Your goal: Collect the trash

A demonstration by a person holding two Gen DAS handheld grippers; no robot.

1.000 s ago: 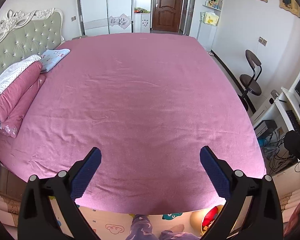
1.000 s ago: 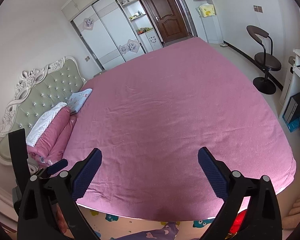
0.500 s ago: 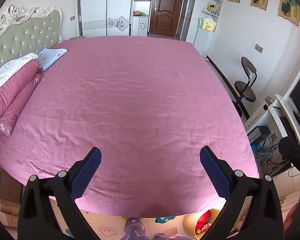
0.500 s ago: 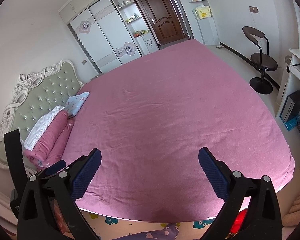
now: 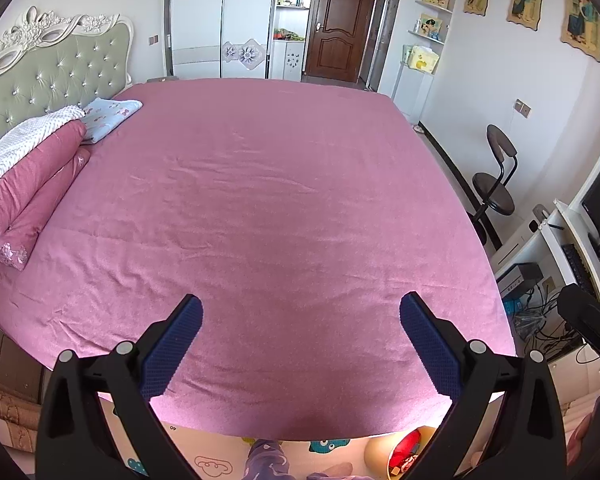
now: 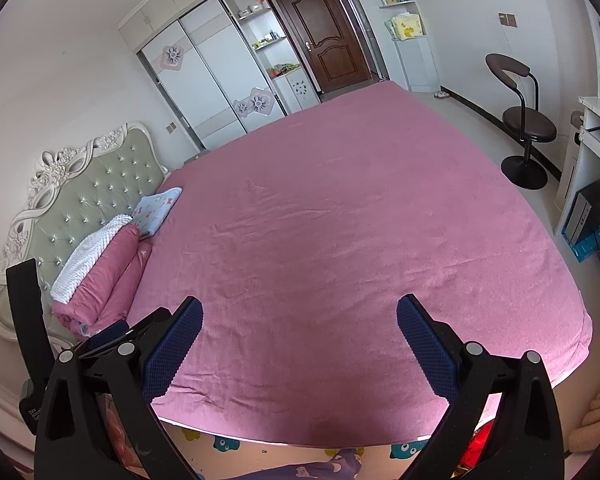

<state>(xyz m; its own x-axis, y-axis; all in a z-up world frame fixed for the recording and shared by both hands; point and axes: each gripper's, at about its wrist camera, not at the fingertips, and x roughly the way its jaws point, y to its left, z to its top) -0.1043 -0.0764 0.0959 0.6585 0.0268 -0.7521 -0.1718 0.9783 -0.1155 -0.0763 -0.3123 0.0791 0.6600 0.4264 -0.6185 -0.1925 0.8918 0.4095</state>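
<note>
A large bed with a pink sheet (image 5: 284,200) fills both views, seen also in the right wrist view (image 6: 360,220). No trash shows on the sheet. My left gripper (image 5: 300,312) is open and empty, held above the bed's near edge. My right gripper (image 6: 298,312) is open and empty above the same edge. The left gripper's body (image 6: 112,332) shows at the lower left of the right wrist view.
A rolled pink quilt (image 5: 28,184) and a blue pillow (image 5: 110,118) lie by the green headboard (image 5: 48,76). A black stool (image 5: 496,184) and a computer desk (image 5: 572,240) stand on the right. A basket with red contents (image 5: 400,452) sits on the floor below the bed edge.
Both grippers have tilted up a little, so the far wall, door and wardrobe show more. Both stay open and empty.
</note>
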